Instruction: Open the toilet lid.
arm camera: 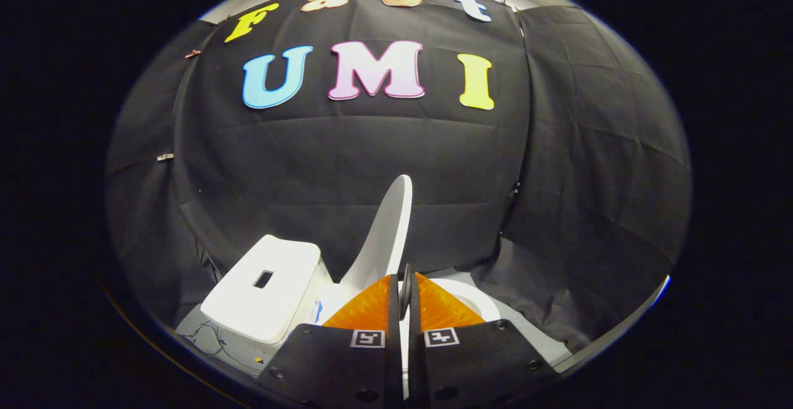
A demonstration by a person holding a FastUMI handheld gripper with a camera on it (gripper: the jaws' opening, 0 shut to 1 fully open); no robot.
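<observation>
Toilet lid point(389, 235) stands raised and tilted just ahead of the claw point(406, 291), whose two fingers are pressed nearly together with only a thin sliver between them; whether they pinch the lid's lower edge cannot be told. The lifting step looks close to done; the next move likely calls for easing the lid back to rest toward the tank point(263, 288), then letting go. The lid is smooth, white and rounded, with the seat point(480, 300) beside it.

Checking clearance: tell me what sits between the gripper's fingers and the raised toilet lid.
Nothing. In the gripper view the shut gripper sits just before the upright lid; the tank stands aside.
</observation>
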